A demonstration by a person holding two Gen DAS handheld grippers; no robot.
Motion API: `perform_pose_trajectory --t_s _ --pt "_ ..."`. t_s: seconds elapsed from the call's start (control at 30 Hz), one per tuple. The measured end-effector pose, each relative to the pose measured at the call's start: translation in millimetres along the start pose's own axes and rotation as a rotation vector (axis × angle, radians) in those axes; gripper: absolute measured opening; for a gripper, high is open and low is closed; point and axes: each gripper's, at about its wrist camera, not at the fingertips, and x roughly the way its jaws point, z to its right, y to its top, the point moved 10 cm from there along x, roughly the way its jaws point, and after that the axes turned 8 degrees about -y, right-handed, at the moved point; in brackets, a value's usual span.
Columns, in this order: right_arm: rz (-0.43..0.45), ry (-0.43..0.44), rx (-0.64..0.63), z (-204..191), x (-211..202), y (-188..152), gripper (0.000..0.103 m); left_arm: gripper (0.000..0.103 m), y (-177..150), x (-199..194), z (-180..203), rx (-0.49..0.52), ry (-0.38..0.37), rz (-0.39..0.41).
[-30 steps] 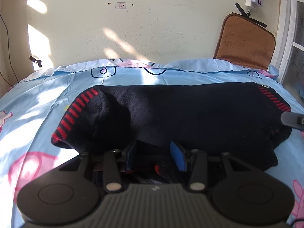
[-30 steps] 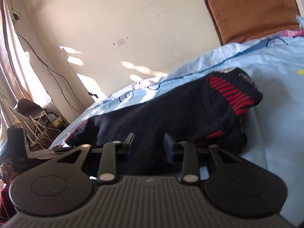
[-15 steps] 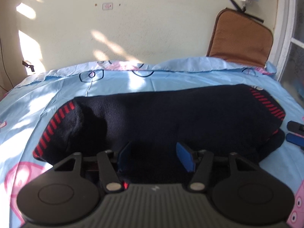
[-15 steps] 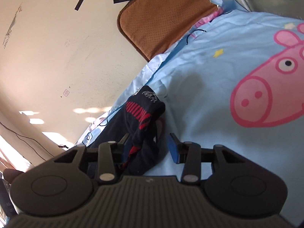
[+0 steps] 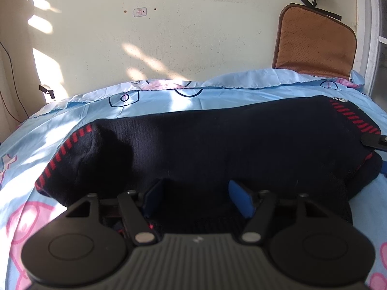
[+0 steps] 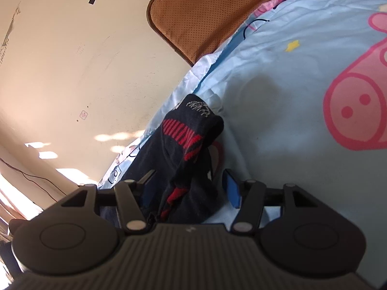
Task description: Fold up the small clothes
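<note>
A black knitted garment with red-striped cuffs lies folded crosswise on the blue cartoon-print sheet. My left gripper sits low at its near edge. The jaws are opening, the black cloth lies between the blue pads, and neither pad presses on it. My right gripper is rolled on its side at the garment's right end. Its jaws are opening too, with the red-trimmed cuff between them and the right pad clear of the cloth. The right gripper's fingertips show at the left wrist view's right edge.
A brown perforated cushion leans on the cream wall behind the bed's far right corner. A white window frame stands at the right. A thin cable runs down the wall at the left. Pink pig prints cover the sheet to the right.
Both grippers' jaws have spread wider and let go of the cloth. The right gripper rolled onto its side and sank at the garment's right end. The left one shifted slightly.
</note>
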Motion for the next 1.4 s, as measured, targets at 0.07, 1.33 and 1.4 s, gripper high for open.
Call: perform_pose_trajectory --t_s 0.07,1.33,1.4 --pt "0.032 -0.010 -0.050 -2.4 0.3 -3.1 0.061 0.065 -1.5 -0.7 0.4 0.012 0.005 0.032" --pt "0.065 0.012 -0.033 -0.4 -3.5 0.5 0.063 0.077 -0.7 -7.1 -2.1 0.000 -0.011 0.071" --pt "0.065 0.011 -0.035 -0.6 -3.3 0.7 0.064 0.081 -0.7 -7.6 -2.4 -0.004 -0.020 0.074"
